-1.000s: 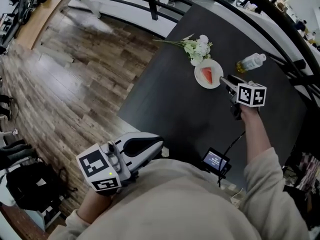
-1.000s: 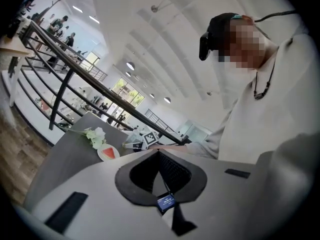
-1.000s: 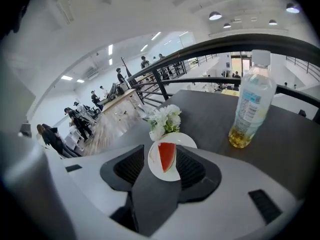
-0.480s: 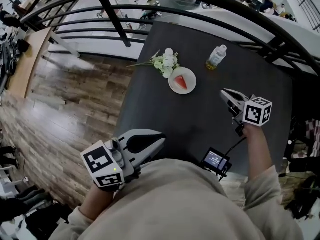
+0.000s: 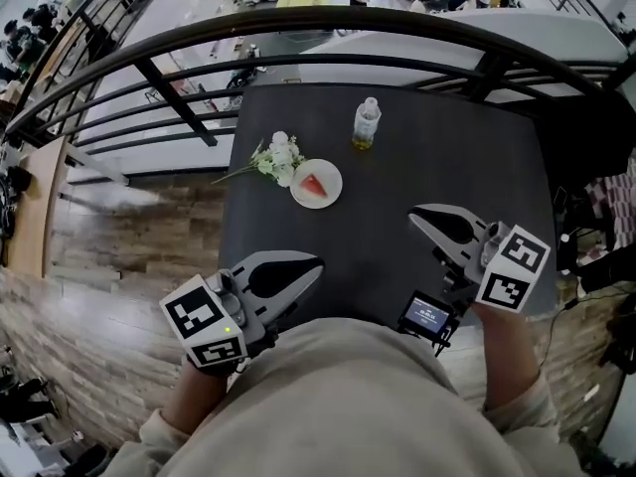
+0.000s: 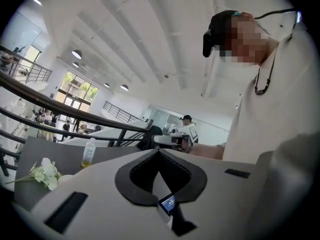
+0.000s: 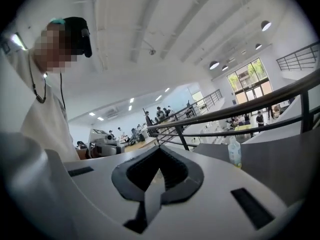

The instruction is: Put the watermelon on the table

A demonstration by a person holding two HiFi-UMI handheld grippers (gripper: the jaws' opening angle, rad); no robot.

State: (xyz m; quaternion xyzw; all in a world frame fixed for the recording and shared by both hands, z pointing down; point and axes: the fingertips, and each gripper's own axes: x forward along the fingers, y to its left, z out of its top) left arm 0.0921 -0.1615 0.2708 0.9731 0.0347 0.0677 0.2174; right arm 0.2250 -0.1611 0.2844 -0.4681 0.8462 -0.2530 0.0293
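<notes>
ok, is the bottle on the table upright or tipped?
Upright: in the right gripper view the bottle stands cap-up on the table, liquid settled at its base.

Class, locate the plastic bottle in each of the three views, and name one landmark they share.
Head view: bottle upper centre, on the far side of the table.
Left gripper view: lower left.
Right gripper view: right of centre.
Shared landmark: the black railing behind the table.

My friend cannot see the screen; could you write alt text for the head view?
A slice of watermelon lies on a white plate on a dark table, with white flowers beside it and a bottle farther off. Nearer the person, the left gripper and right gripper hover with jaws together, holding nothing.
</notes>
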